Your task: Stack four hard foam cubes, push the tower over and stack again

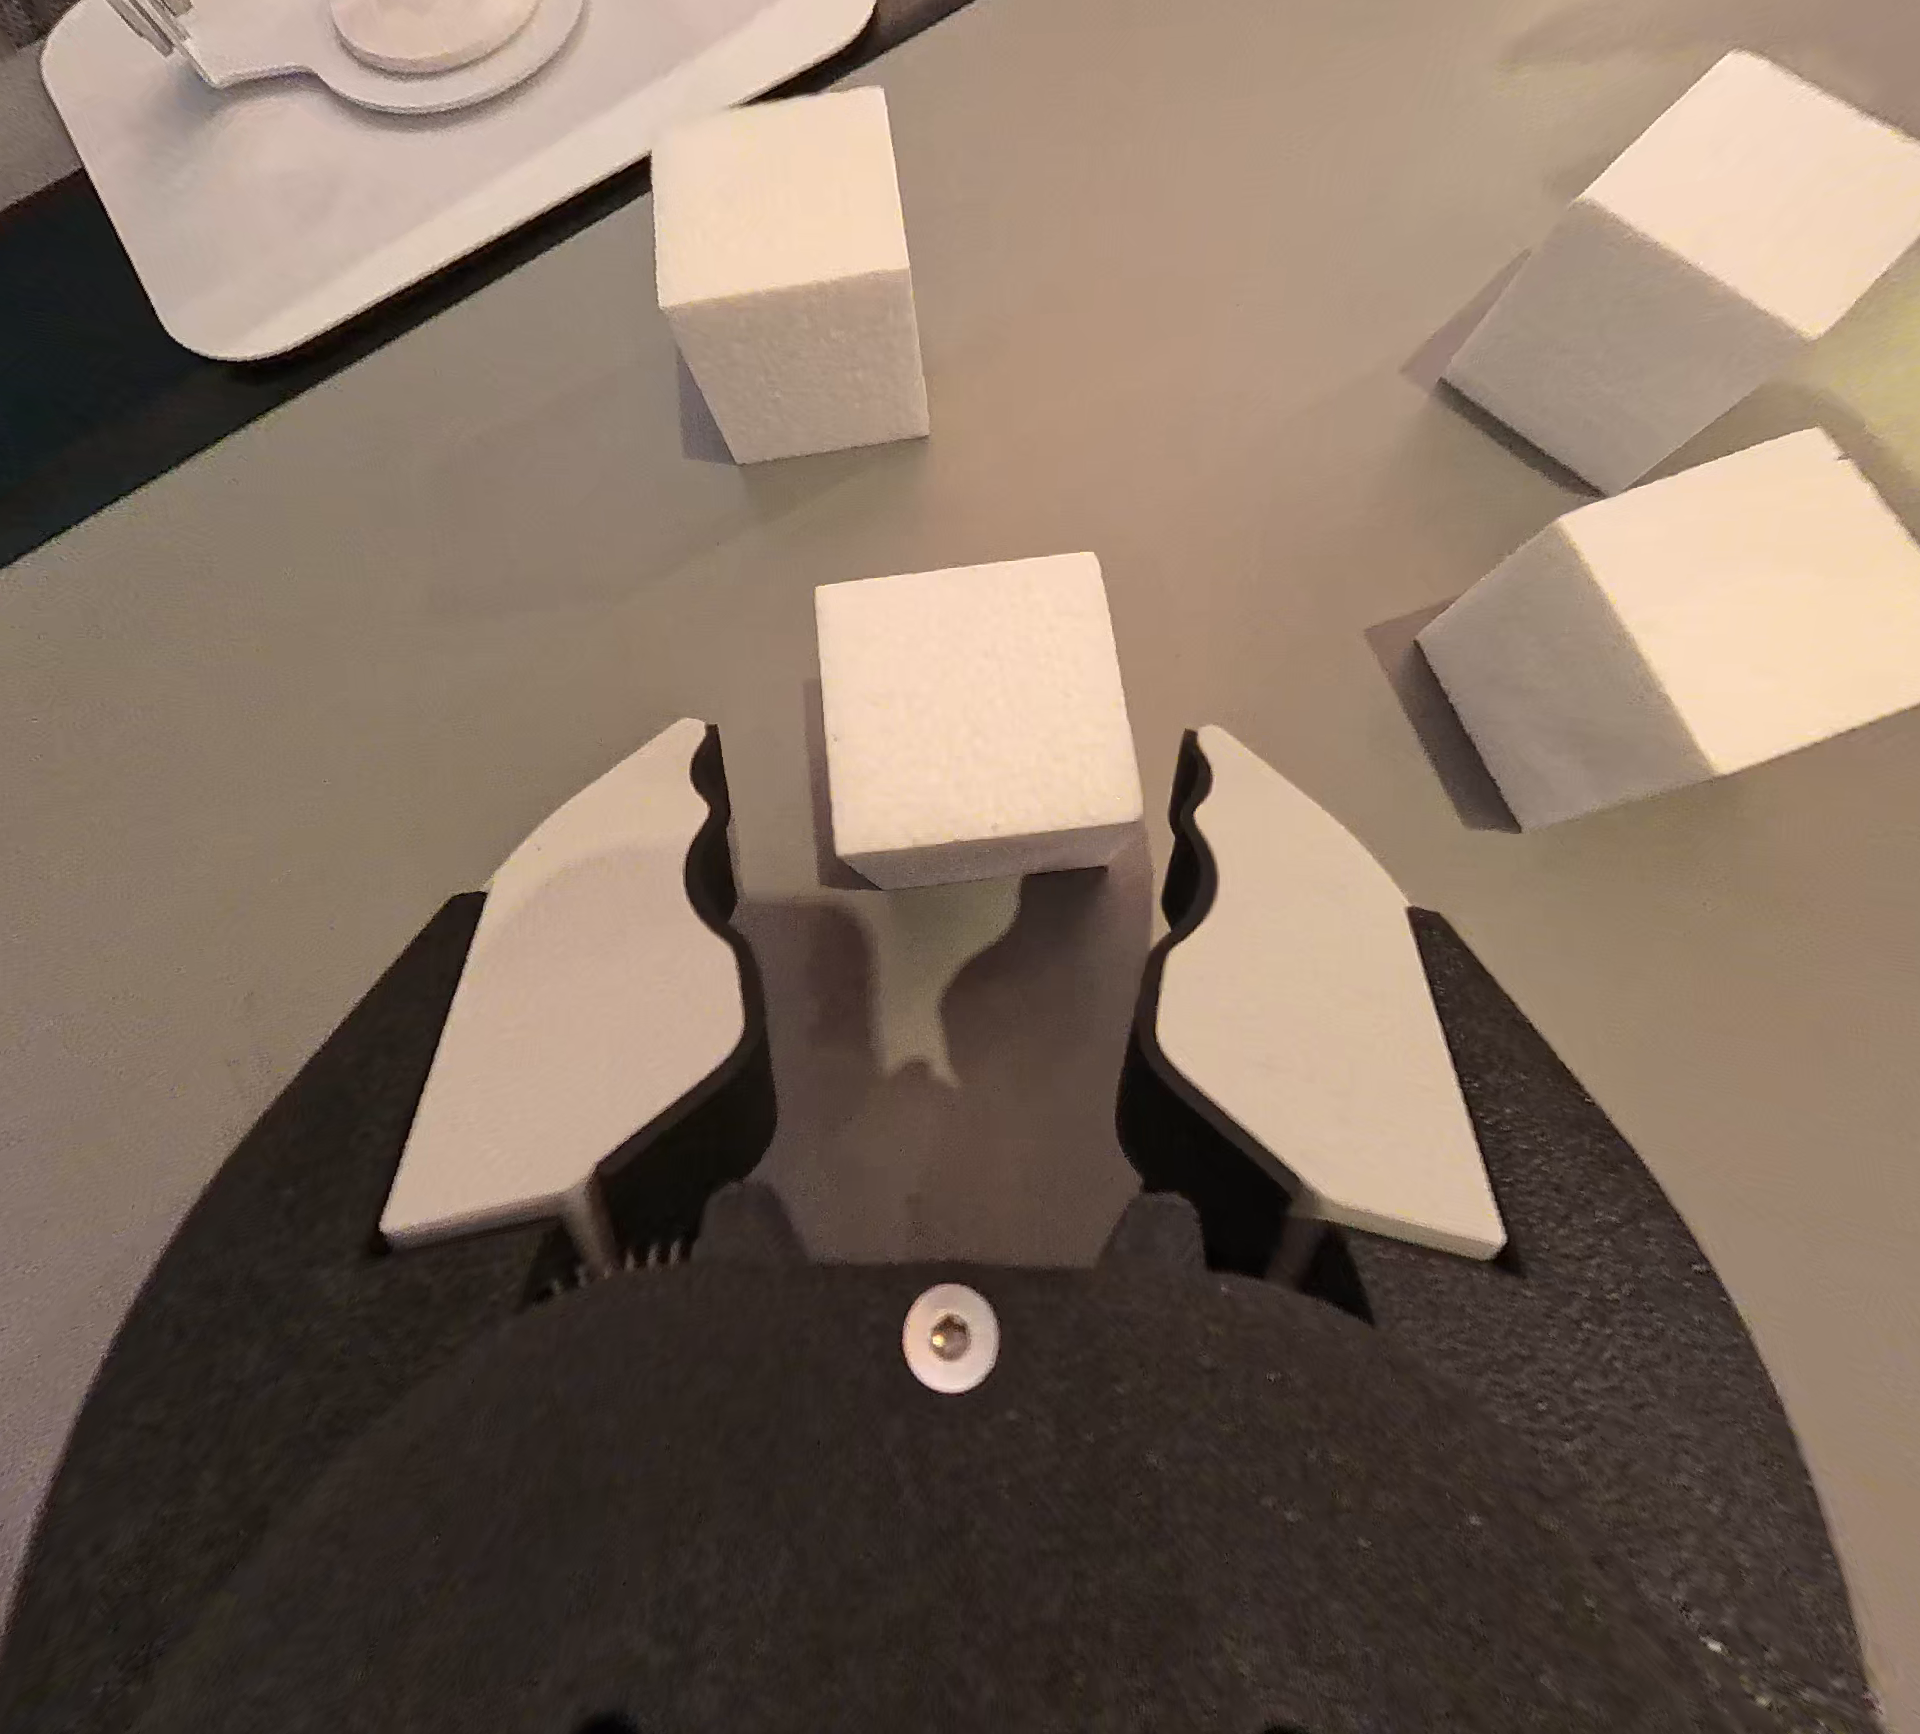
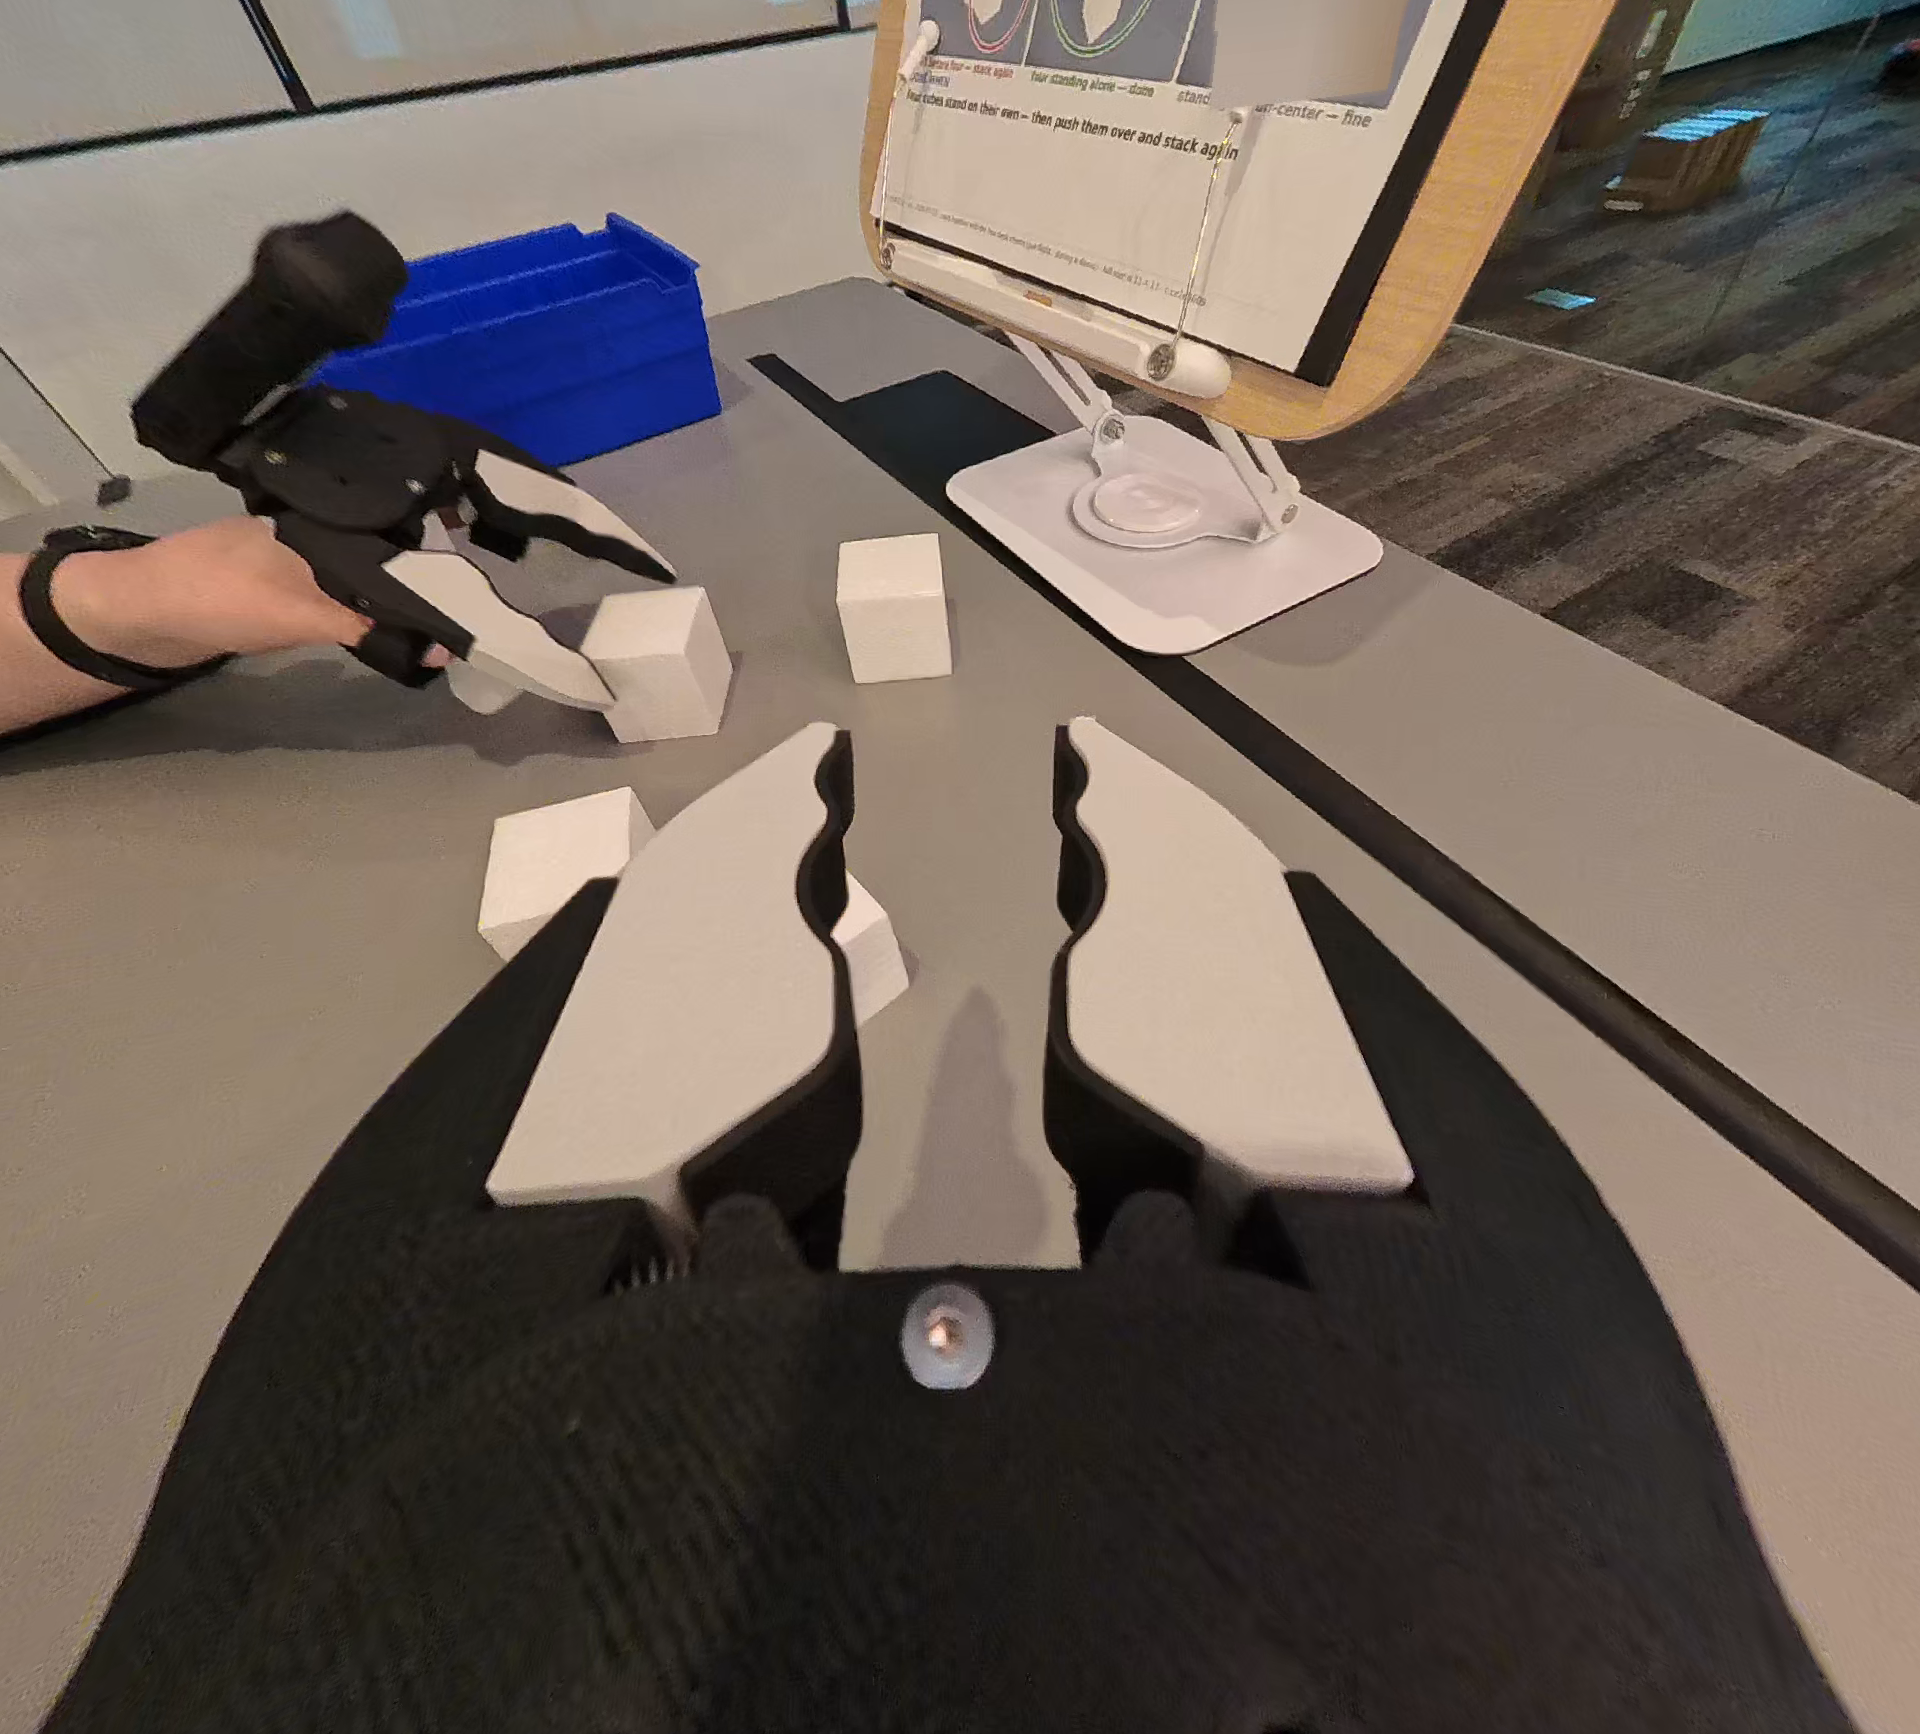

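right tongs (image 2: 951, 734) gape over grey table (image 2: 260, 1009), glass-walled room behind.

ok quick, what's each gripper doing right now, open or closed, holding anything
Left gripper: open, fingers either side of a foam cube, not clamped.
Right gripper: open, holding nothing.

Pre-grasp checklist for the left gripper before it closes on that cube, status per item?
1. Left gripper open: ok, fingers apart.
2. Nearest foam cube between the fingers: ok in the left wrist view; the right wrist view shows the cube at the fingertips.
3. Fingers touching cube: cannot tell.
4. Cubes unstacked on the grey table: ok, far cube and two right cubes lie apart.
5. Right gripper out of the way: ok, open, empty.
6. White stand base clear of cubes: ok.
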`<state>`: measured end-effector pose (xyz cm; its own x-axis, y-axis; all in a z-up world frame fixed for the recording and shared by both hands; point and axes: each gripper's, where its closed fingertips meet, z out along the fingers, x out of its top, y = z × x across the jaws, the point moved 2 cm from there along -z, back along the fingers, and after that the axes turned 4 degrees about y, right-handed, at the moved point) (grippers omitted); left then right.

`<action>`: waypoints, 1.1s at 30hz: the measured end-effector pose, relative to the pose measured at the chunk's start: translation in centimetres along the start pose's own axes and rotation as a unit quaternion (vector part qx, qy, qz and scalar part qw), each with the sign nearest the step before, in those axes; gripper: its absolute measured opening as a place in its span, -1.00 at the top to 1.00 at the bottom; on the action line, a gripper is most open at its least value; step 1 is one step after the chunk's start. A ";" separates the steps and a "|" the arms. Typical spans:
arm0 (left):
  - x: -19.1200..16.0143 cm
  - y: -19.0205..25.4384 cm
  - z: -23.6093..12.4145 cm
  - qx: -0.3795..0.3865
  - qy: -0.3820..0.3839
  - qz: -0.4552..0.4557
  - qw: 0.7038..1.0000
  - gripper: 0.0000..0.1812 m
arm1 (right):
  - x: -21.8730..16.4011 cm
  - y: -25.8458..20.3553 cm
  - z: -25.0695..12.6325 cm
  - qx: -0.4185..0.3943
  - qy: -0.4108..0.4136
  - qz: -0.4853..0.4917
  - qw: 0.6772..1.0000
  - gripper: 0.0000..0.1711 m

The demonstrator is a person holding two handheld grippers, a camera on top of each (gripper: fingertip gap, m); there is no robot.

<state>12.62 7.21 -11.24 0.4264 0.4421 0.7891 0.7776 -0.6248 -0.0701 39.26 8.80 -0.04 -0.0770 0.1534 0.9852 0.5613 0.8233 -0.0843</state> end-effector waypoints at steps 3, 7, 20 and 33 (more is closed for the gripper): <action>-0.4 0.0 0.5 0.004 -0.009 0.012 1.000 0.21 | 0.0 0.2 -0.2 -0.001 0.006 0.005 1.000 0.56; -0.7 -0.2 0.8 -0.002 -0.020 0.011 1.000 0.35 | 0.3 0.4 -0.6 -0.001 0.014 0.006 1.000 0.57; 8.3 8.5 -5.9 -0.356 0.142 0.221 0.897 0.35 | 1.5 -0.2 -1.7 0.027 0.059 0.007 0.998 0.57; 5.8 12.7 -2.1 -0.440 0.051 0.343 0.828 0.35 | 0.8 0.5 -2.1 0.040 0.067 0.043 0.996 0.57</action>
<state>24.06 0.52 -6.27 0.5525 -0.2403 0.7981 -0.2894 -0.9533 -0.0868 41.21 8.25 1.05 0.0820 0.1546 0.9846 0.4931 0.8522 -0.1749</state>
